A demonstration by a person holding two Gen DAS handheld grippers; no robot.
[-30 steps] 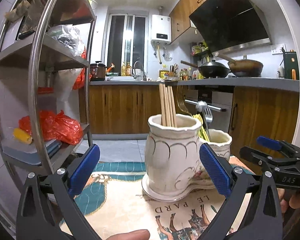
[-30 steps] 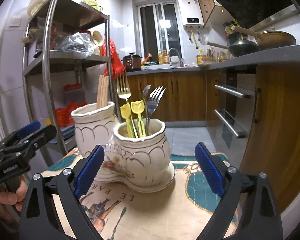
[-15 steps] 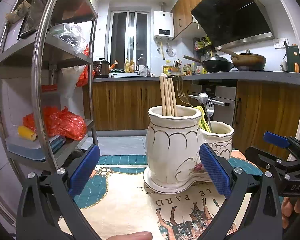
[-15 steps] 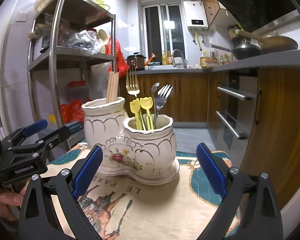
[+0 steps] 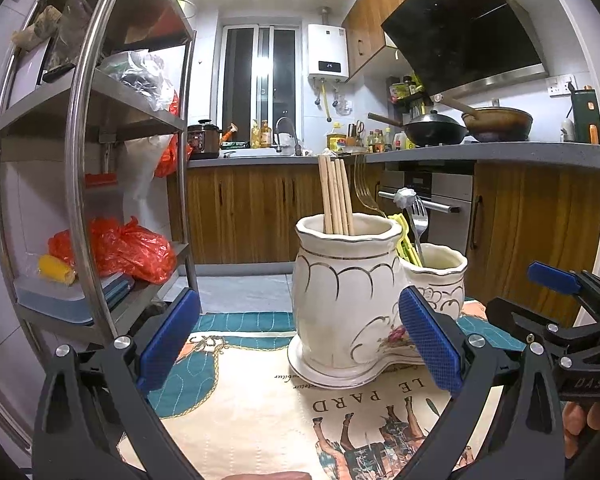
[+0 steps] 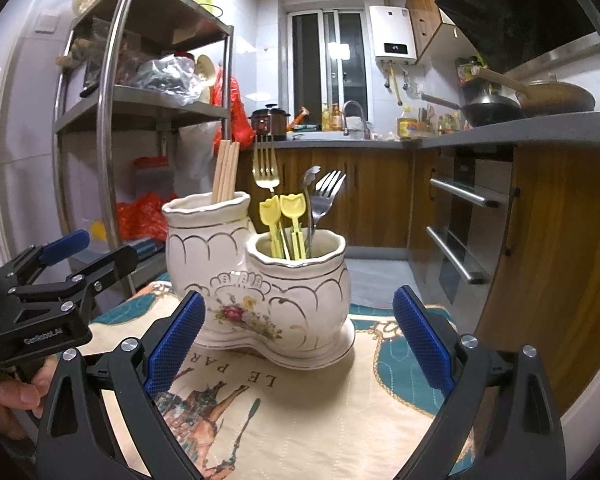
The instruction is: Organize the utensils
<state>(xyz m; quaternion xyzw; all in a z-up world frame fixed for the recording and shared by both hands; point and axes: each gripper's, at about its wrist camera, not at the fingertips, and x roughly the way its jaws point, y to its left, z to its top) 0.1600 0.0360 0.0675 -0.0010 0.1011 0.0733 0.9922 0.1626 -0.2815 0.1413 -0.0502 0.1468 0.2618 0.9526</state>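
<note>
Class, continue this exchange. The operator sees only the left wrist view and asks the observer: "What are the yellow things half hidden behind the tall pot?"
Observer: Two yellow picks with tulip-shaped tops, standing in the short pot.
Operator: And the silver blob beside the fork?
Observer: It is the shaped end of a slim silver handle, which stands in the same pot next to the fork.
Operator: I only see the right gripper side-on. Is it free?
Observer: Yes. The right gripper is open, fingers wide apart, and holds nothing.
</note>
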